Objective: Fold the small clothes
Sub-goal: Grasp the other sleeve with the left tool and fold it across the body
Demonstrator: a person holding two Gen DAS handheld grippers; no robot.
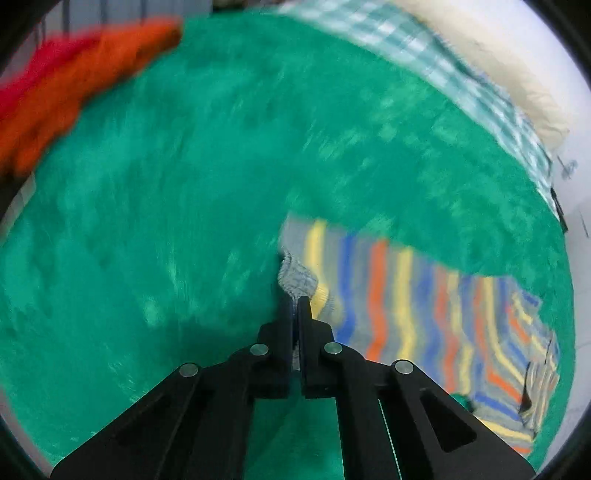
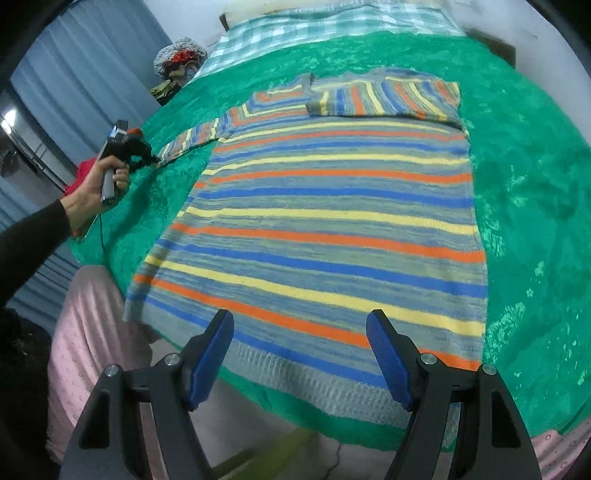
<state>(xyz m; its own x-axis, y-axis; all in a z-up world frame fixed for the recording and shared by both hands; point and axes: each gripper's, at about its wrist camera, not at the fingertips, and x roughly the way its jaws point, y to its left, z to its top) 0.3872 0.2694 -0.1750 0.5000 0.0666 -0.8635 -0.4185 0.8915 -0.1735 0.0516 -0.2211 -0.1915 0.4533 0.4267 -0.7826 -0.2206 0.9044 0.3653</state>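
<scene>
**Left gripper clamped on sweater cuff; right gripper open above hem**

The striped sweater [image 2: 332,206] lies flat, front down or up not determinable, on a green plush blanket [image 2: 524,177] covering a bed. Its stripes run grey, blue, yellow and orange. The sleeve on the right of the right wrist view is folded across the chest, lying just below the neckline. The other sleeve [image 2: 192,138] extends outward toward the left edge of the bed.

The left gripper [image 1: 295,295] has its jaws fully closed on the grey ribbed cuff [image 1: 297,275] of that extended sleeve; knit fabric is pinched between the black fingers. The left wrist view is motion-blurred. In the right wrist view, a hand [image 2: 98,188] with a dark sleeve holds this tool at the sleeve end.

The right gripper [image 2: 301,354] stands wide apart, holding nothing. Its blue pads [image 2: 212,363] hang over the sweater's pale ribbed hem [image 2: 306,373] near the bed's edge, without evident contact.

An orange and red garment [image 1: 74,85] lies at the far corner of the blanket. A checked sheet [image 2: 314,22] shows beyond the blanket. Pink fabric [image 2: 92,332] is visible below the bed edge.
</scene>
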